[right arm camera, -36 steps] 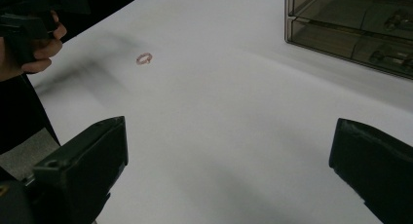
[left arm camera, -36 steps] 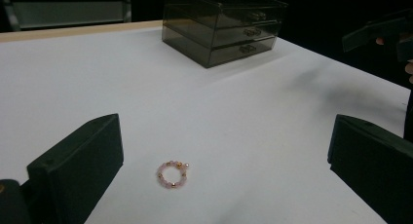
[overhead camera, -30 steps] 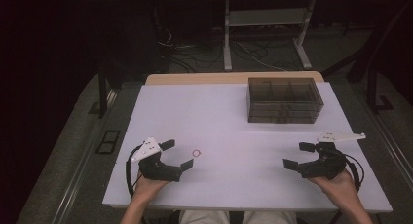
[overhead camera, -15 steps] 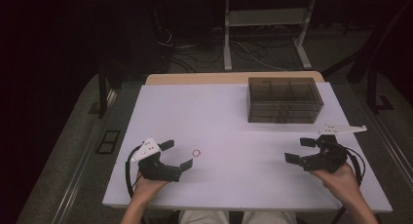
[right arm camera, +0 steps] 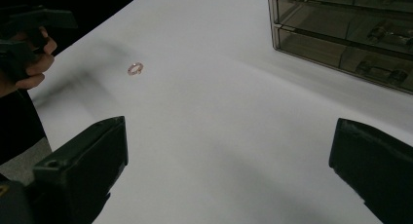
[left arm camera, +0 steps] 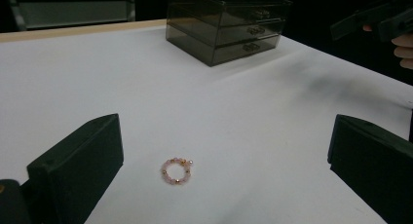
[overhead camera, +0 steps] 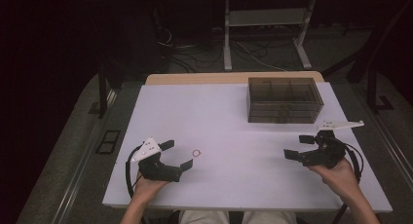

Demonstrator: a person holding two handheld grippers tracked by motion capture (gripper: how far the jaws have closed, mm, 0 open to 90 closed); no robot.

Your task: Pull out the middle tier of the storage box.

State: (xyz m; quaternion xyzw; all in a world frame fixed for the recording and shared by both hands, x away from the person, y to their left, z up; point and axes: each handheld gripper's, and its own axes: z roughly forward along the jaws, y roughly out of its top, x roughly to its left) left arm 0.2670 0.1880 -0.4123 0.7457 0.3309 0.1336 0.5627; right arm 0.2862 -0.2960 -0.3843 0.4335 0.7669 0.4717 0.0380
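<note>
A small ring of pink beads lies flat on the white table, just in front of my left gripper. That gripper is open, and in the left gripper view the bead ring sits between its wide-apart jaws, nearer the left one. My right gripper is open too, with nothing between its jaws, at the table's right front. The bead ring shows far off in the right gripper view. A smoked clear drawer box stands at the back right, its drawers closed.
The drawer box is a little ahead and to the right of my right gripper. Open table top lies between the two grippers. Beyond the far edge of the table are a metal stand and cables on the dark floor.
My right gripper has crept a little away from the person, toward the drawer box. The left gripper and the bead ring have stayed put.
</note>
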